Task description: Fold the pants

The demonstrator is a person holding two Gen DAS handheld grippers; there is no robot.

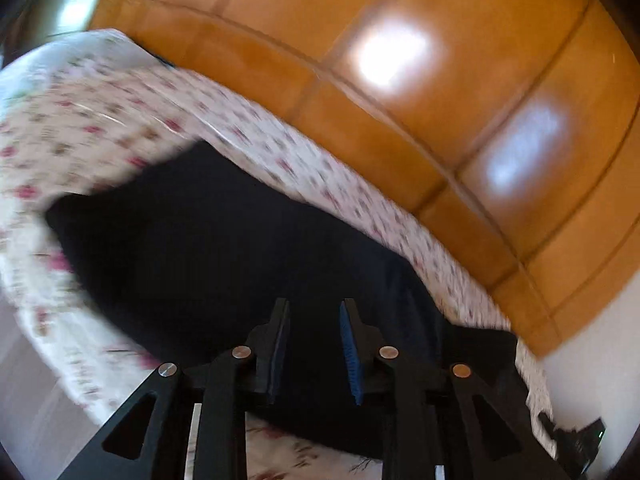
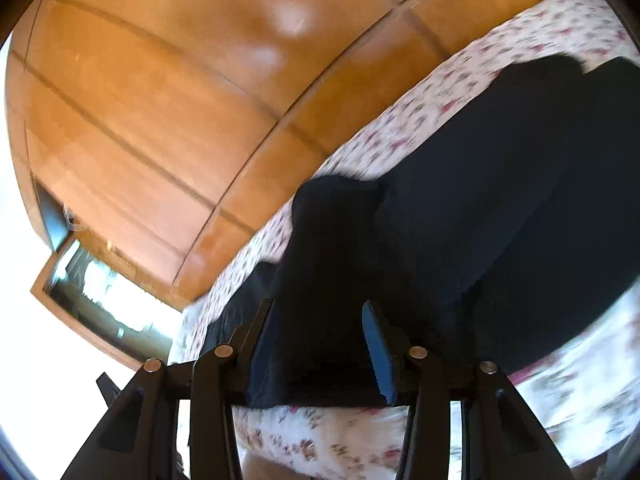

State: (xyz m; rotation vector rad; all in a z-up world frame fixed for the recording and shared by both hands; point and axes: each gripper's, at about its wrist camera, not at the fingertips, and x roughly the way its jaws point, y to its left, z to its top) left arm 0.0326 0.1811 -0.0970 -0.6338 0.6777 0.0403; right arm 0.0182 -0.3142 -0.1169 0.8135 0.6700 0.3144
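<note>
Dark navy pants [image 1: 208, 248] lie spread on a floral bedsheet [image 1: 92, 128]. My left gripper [image 1: 315, 312] is open just above the pants' near edge, with nothing between its blue-padded fingers [image 1: 352, 352]. In the right wrist view the pants [image 2: 460, 220] stretch to the right, with a raised bump of cloth just ahead. My right gripper [image 2: 320, 312] is open over the near edge of the pants, and dark cloth shows between its fingers [image 2: 378, 352]. Both views are motion-blurred.
A glossy orange wooden wardrobe [image 1: 420, 80] stands right behind the bed and fills the upper part of both views [image 2: 160, 100]. The bed's near edge [image 2: 320, 432] lies just under the grippers. A bright window [image 2: 100, 292] is at the left.
</note>
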